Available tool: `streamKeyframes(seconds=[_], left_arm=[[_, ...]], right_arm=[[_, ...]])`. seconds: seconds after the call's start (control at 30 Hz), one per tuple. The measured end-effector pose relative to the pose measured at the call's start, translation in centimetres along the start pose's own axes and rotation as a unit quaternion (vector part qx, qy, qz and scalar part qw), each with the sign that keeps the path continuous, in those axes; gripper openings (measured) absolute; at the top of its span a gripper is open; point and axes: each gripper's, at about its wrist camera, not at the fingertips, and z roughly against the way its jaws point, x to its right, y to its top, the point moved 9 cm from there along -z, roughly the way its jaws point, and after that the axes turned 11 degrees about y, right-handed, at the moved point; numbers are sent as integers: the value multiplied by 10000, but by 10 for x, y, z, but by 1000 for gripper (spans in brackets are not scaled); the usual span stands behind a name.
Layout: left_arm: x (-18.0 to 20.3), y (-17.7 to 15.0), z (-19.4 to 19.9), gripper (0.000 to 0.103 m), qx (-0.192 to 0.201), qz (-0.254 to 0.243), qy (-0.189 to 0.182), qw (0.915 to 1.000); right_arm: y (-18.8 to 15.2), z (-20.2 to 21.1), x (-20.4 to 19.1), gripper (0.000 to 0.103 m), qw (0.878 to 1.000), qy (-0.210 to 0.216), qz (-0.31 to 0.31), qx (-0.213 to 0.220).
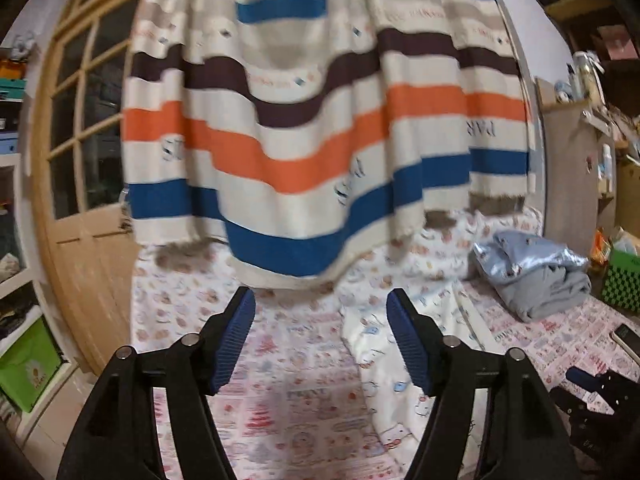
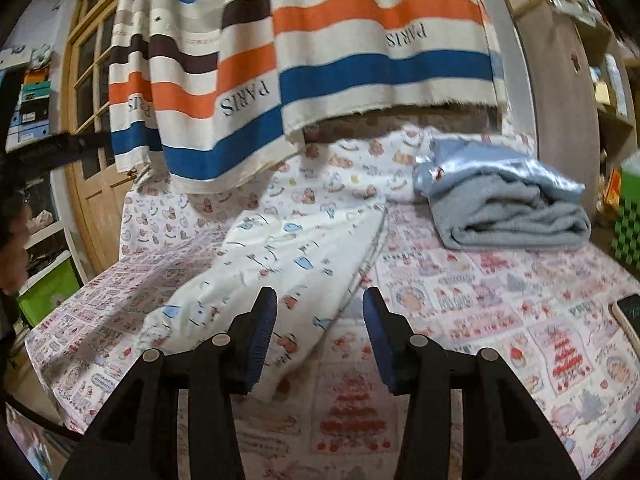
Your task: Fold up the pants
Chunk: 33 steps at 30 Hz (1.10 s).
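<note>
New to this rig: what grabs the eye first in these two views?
The big striped cloth in orange, blue and brown, printed PARIS, hanging across the back above the bed. Below it, the white cartoon-print pants lie loosely folded on the patterned bedsheet, with a folded grey-blue blanket at far right. Both the left gripper and right gripper show open, empty jaws.

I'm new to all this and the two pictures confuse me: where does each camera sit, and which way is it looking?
Left wrist view: sits on the left gripper, facing along its open fingers over the bed to the striped curtain; the right gripper shows at the right edge.
Right wrist view: sits on the right gripper, also open and empty, facing the white patterned pants and grey blanket; a dark gripper part shows at the left edge.
Shared: bed, pants, curtain, blanket, wooden door.
</note>
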Motion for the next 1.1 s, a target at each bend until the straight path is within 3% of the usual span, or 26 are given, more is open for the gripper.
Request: streamKeyframes(seconds=[0.1, 0.23, 0.3, 0.53, 0.73, 0.83, 0.93, 1.0, 1.1], left_arm=[[-7, -9, 9, 67, -158, 86, -113, 9998], [3, -49, 19, 66, -407, 44, -222, 9989], [13, -76, 21, 51, -616, 106, -406, 9972], [37, -156, -9, 43, -1764, 943, -812, 9764], [58, -177, -8, 42, -2143, 1306, -1113, 9616], [68, -184, -8, 42, -2309, 1173, -1016, 9605], [70, -191, -11, 34, -2652, 1408, -1081, 9477], [72, -192, -12, 34, -2730, 1512, -1162, 9429], [76, -194, -14, 34, -2850, 1697, -1351, 9337]], right_arm=[[0, 1, -9, 46, 9999, 132, -8, 1], [-12, 1, -17, 46, 9996, 274, -30, -84], [-19, -1, -18, 46, 9994, 280, -27, -182], [-29, -15, -8, 46, 9958, 537, -541, -498], [-38, -25, -1, 46, 9946, 433, -744, -575], [-47, -34, -7, 46, 9863, 901, -1063, -880], [-47, -35, -11, 45, 9868, 892, -1029, -876], [-45, -33, -15, 45, 9900, 826, -855, -766], [-51, -39, -18, 45, 9864, 912, -949, -980]])
